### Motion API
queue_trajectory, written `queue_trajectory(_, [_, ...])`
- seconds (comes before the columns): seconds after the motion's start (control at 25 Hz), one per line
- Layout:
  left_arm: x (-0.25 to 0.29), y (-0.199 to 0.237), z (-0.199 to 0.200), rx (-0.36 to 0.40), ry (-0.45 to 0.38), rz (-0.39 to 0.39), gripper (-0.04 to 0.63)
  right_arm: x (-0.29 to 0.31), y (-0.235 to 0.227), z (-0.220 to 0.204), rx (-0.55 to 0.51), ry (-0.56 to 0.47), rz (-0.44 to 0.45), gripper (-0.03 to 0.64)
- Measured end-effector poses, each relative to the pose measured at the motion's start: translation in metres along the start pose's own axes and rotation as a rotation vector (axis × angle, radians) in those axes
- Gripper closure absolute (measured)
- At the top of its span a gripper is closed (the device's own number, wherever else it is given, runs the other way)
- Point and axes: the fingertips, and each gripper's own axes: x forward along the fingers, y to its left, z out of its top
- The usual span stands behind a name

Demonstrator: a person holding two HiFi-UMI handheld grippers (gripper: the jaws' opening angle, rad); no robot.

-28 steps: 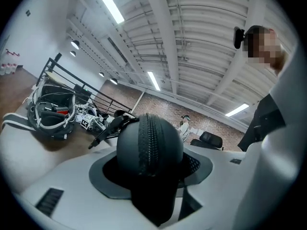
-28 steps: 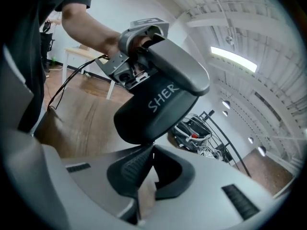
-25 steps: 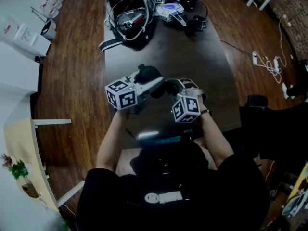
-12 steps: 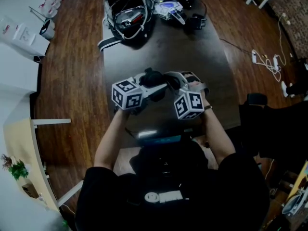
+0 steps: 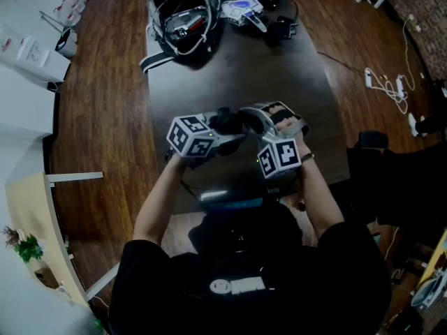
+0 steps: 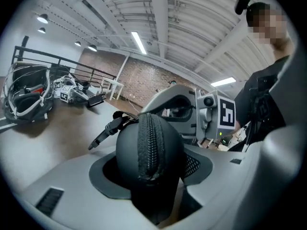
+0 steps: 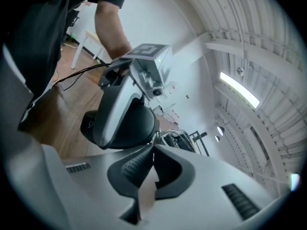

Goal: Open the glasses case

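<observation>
A black zipped glasses case sits between the pads of my left gripper, zipper seam facing the camera, held above the dark table. Its black pull strap sticks out to the left. In the head view the case is between the two marker cubes. My right gripper is shut, its tips right at the edge of the case. Whether they pinch any part of the zipper I cannot tell. From the left gripper view the right gripper shows just behind the case.
An open black bag and a heap of small devices lie at the table's far end. A flat glossy thing rests at the near edge. White cables trail on the wooden floor to the right.
The left gripper with the case has swung a little right and down, closer to the right gripper. The right gripper has rolled and lifted slightly. Both keep their jaws as they were.
</observation>
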Motion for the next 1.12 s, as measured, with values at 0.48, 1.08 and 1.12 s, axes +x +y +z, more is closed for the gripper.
queue_trajectory(0.48, [0.015,-0.012,-0.041,0.147,0.386,-0.039,0.333,-0.006,0.027,0.024,-0.390,0.014,0.071,0.609])
queue_trajectory(1.08, [-0.052,-0.010,0.061,0.044,-0.641,-0.080,0.212,-0.051,-0.071,0.011,0.127,-0.088,-0.233,0.609])
queue_trajectory(1.12, [-0.059,-0.008,0.063,0.002,-0.690,-0.102,0.201,-0.054,-0.074,0.011,0.139,-0.097,-0.243,0.609])
